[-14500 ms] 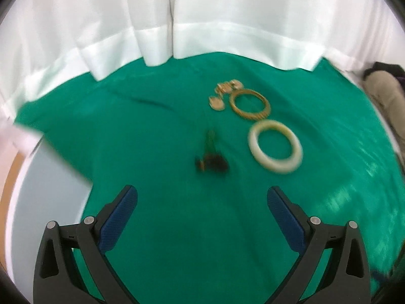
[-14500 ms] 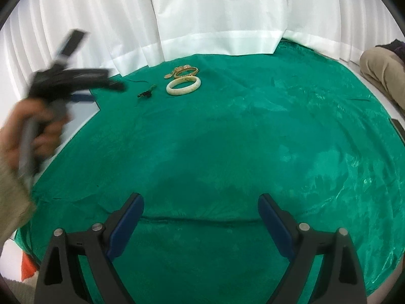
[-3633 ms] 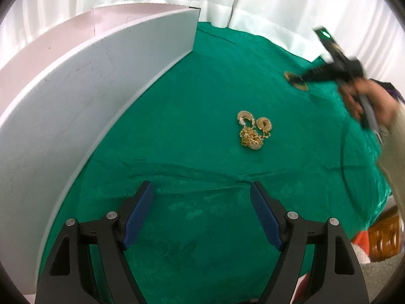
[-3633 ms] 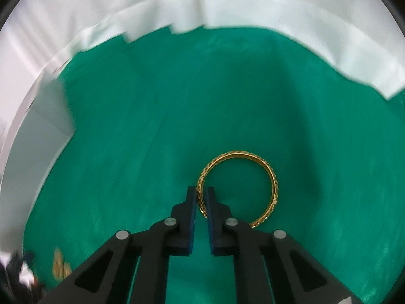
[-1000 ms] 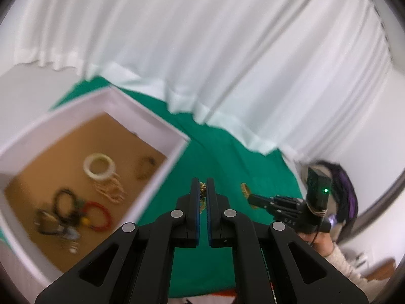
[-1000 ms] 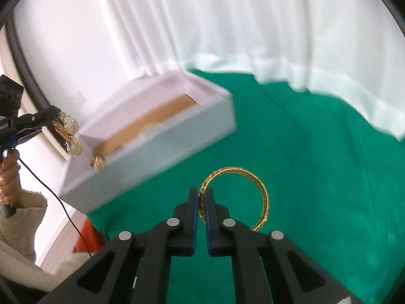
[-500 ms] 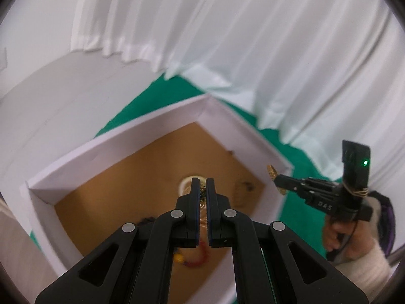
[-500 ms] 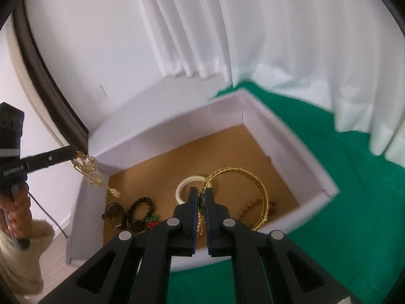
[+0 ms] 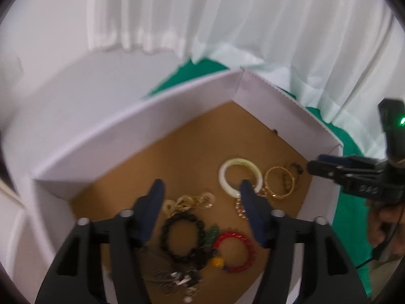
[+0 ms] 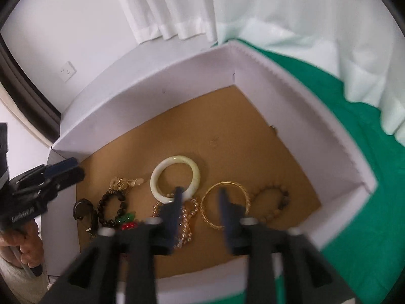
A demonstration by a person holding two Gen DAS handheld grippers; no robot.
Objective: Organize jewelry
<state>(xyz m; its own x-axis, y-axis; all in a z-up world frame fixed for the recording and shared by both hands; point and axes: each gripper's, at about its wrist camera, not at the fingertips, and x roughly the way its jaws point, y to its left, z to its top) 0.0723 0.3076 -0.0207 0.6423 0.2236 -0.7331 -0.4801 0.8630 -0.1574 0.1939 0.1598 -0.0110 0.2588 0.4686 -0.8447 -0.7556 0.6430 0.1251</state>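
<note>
The green-draped table [image 10: 354, 136] fills the far side, and on it sits the big white box [image 10: 291, 81] with its brown cardboard floor, where all the jewelry is gathering. Both tools hang right over it!

The left claw [image 9: 202, 205] is spread wide with nothing between its blue pads, and the right claw [image 10: 198, 207] also stands parted and empty, a touch blurred. Each looks to have just let go of a piece, so I'd call this the release step of a drop-off.

Down on the box floor: the pale white bangle [image 10: 174, 178] lies flat near the middle. Just beside it, toward the box's right wall, the gold bangle [image 10: 225, 207] rests directly under the right claw, and next to that a brown bead bracelet [image 10: 272, 202]. On the other side sits the black bead bracelet [image 9: 182, 238], with the red bead bracelet [image 9: 234, 250] alongside, a green charm between them. The gold earring cluster [image 9: 188, 202] lies just past the black beads, under the left claw. A gold chain [image 10: 186, 217] trails from the white bangle's near edge. Something dark and metallic sits in the near corner, too blurred to name.

Next move, as I read it: lift both claws straight up, clear of the box walls, then check the green cloth for any leftover pieces. None show from here.
</note>
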